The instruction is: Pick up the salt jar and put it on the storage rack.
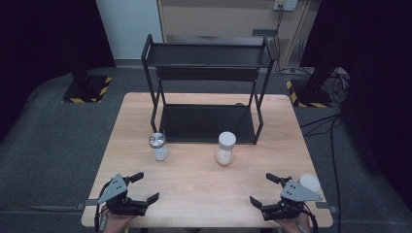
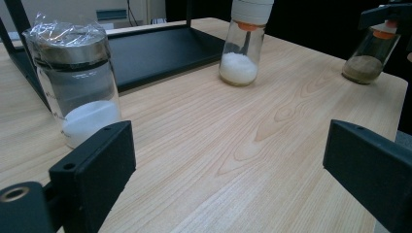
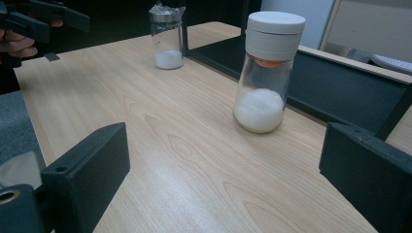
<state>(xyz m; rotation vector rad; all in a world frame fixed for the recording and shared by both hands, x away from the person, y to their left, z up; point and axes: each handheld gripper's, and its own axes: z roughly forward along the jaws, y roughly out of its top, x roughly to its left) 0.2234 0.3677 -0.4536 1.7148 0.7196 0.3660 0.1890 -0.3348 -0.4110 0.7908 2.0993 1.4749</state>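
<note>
A glass jar with a silver lid (image 1: 158,147) (image 2: 77,82) (image 3: 166,39), wrapped in clear film and holding white powder, stands in front of the black rack's left leg. To its right stands a white-capped jar (image 1: 226,148) (image 2: 243,43) (image 3: 266,73) of white grains. A third jar (image 1: 310,182) (image 2: 371,53) with brownish powder stands by my right hand. My left gripper (image 1: 148,186) (image 2: 228,179) rests open near the front left edge, nothing between its jaws. My right gripper (image 1: 260,188) (image 3: 223,179) is open near the front right edge, also holding nothing.
A black two-tier metal rack (image 1: 206,124) occupies the far half of the wooden table (image 1: 194,184), both shelves bare. Bare wood lies between the grippers and the jars. Dark floor and stands surround the table.
</note>
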